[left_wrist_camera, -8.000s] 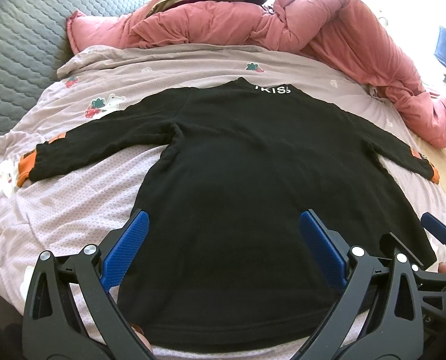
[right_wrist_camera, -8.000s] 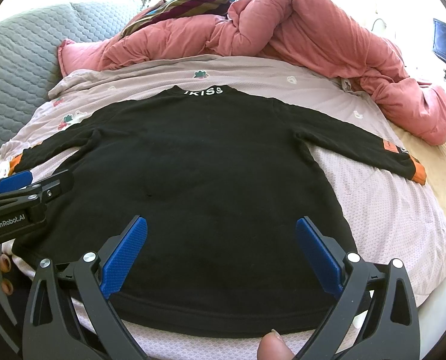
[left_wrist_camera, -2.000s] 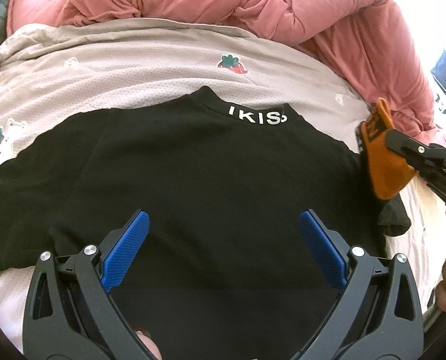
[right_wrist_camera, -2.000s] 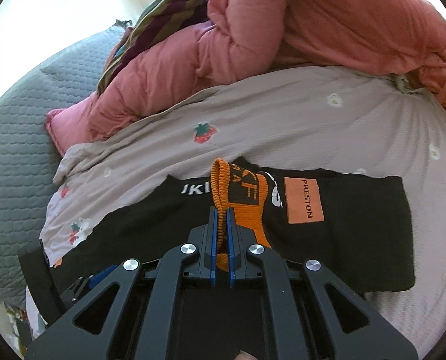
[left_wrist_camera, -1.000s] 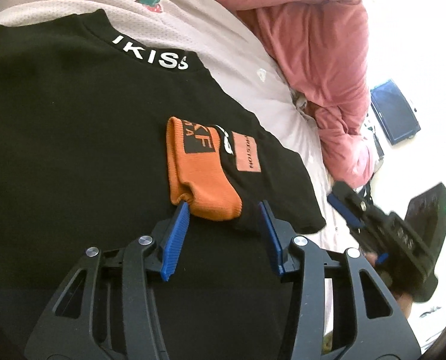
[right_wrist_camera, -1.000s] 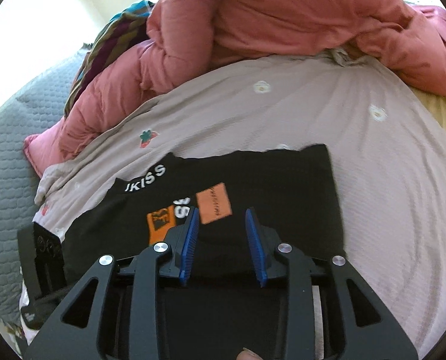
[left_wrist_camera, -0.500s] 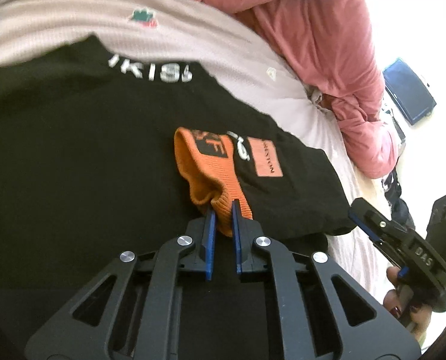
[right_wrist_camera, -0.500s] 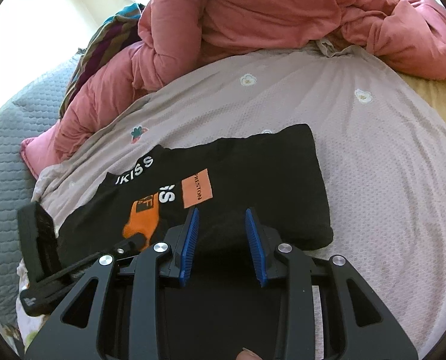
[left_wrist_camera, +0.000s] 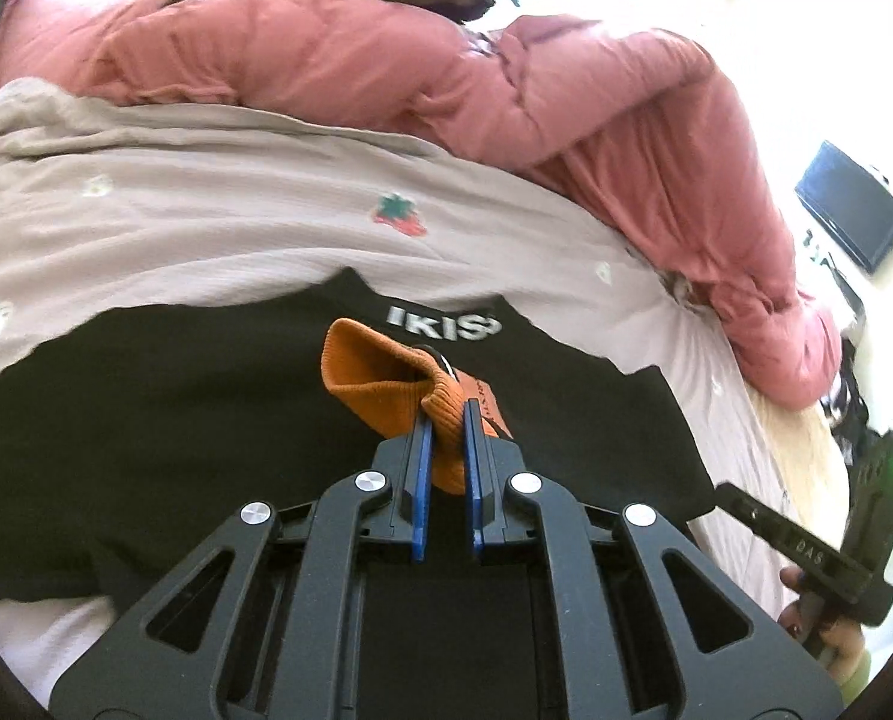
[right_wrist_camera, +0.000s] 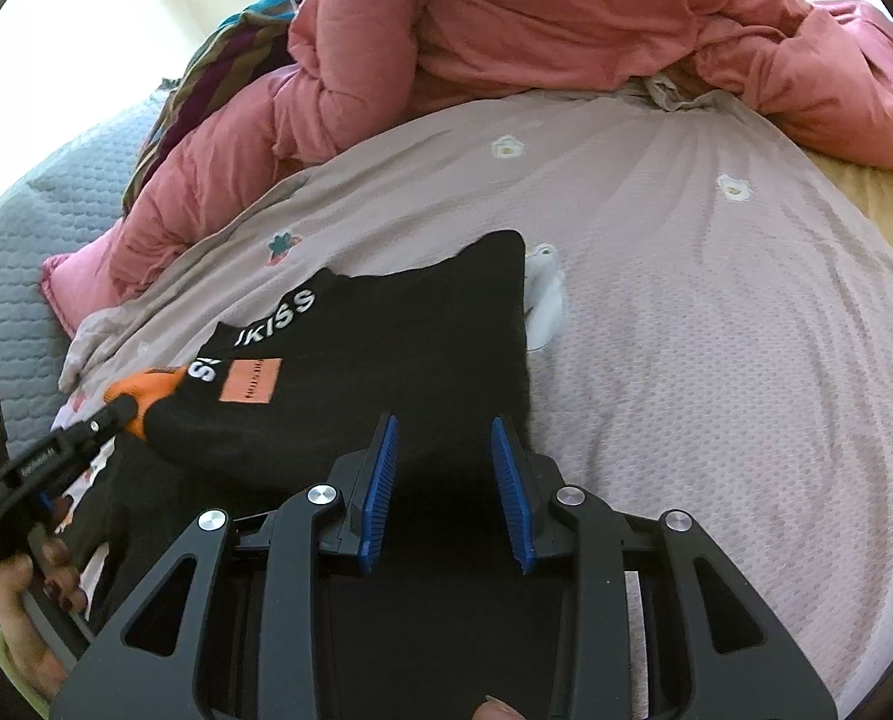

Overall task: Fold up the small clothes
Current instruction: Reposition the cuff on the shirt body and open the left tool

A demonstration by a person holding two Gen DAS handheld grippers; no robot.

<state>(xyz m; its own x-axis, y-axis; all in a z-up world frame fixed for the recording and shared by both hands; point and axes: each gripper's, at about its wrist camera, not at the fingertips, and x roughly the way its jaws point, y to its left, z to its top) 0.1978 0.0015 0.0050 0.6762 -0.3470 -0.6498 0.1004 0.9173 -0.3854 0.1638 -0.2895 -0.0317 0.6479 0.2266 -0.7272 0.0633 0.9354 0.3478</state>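
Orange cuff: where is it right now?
Pinched in the left claw, the orange cuff sits over the black sweater, just below its white collar lettering.

A: Where is there free room on the bed?

B: The pale bedsheet [right_wrist_camera: 716,324] lies bare across the right half of the right wrist frame, and bare again in the upper left of the left wrist frame.

A: What stands in the way?

B: The pink duvet [left_wrist_camera: 446,78] heaps along the top of both frames, with a striped cloth [right_wrist_camera: 218,60] piled at the upper left.
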